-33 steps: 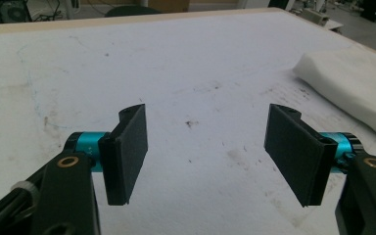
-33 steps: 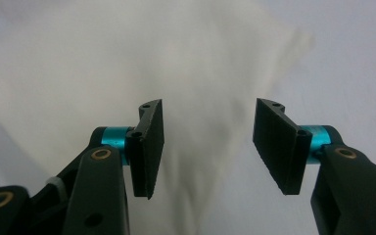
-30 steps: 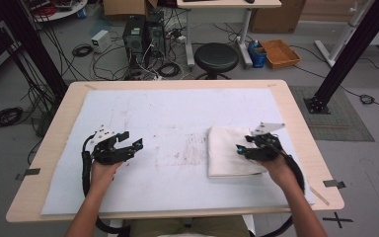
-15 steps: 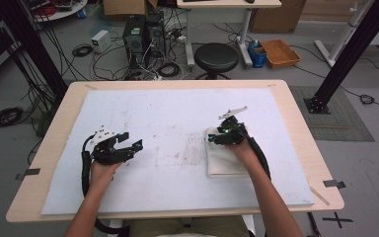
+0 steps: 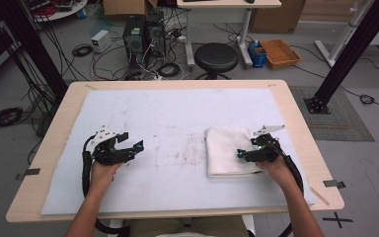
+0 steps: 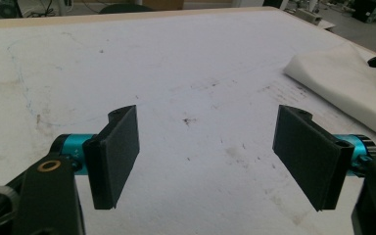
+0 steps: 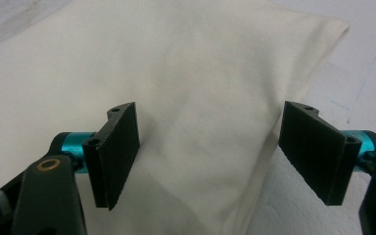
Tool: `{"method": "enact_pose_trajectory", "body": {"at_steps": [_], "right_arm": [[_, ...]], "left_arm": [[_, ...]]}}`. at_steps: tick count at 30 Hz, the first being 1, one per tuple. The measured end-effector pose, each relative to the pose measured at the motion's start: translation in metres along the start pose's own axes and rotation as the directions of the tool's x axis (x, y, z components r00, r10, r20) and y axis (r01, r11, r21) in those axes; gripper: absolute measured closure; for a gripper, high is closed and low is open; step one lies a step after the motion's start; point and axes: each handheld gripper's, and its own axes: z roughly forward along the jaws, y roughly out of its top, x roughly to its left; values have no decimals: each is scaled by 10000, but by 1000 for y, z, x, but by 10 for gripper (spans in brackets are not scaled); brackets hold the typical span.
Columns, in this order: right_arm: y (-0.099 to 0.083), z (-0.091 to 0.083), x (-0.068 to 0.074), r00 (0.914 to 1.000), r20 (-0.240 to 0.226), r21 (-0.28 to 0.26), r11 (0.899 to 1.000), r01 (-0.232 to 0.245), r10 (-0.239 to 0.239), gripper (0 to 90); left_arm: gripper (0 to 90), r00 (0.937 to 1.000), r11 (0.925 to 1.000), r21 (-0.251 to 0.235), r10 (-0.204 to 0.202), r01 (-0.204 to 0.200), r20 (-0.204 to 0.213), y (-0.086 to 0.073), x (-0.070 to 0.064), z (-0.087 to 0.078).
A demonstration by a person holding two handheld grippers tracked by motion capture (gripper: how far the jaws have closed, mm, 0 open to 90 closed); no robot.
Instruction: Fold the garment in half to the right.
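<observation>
We see a wooden table [image 5: 301, 128] covered almost wholly by a white mat [image 5: 168, 118] that carries brownish smudges near its middle. On the mat's right half lies a folded cream-white cloth [image 5: 226, 150], roughly rectangular, its layers stacked flat with soft creases; in the right gripper view the cloth [image 7: 196, 93] looks plain and unpatterned, with one corner at the far right and a thick folded edge running toward us. Our right gripper [image 5: 250, 152] sits over the cloth's right edge, its jaws spread wide with the cloth beneath and between them, pinching nothing. Our left gripper [image 5: 129, 142] rests well apart on the mat's left half, jaws likewise spread wide over the bare, speckled mat [image 6: 191, 93].
</observation>
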Motion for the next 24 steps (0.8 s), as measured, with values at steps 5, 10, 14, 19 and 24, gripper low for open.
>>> {"method": "enact_pose_trajectory", "body": {"at_steps": [5, 10, 14, 19, 24], "right_arm": [[0, -21, -2, 9995, 234, -1133, 9933, 242, -216, 216], [-7, -43, -12, 9967, 816, -2246, 9743, 181, 2, 213], [-15, -54, -22, 9948, 991, -2669, 9637, 43, 230, 207], [-26, -64, -32, 9952, 877, -2786, 9602, -179, 441, 206], [-35, -68, -37, 9976, 585, -2787, 9602, -204, 381, 206]], "left_arm": [[254, 9998, 9998, -183, 114, -112, 139, -1, 5, -3], [254, 9995, 9992, -348, 216, -208, 240, -2, 8, -5], [254, 9991, 9985, -462, 320, -306, 291, -2, 9, -6], [256, 9982, 9982, -385, 474, -459, 370, -4, 10, -7], [256, 9981, 9981, -432, 449, -431, 424, -5, 11, -8]]}}
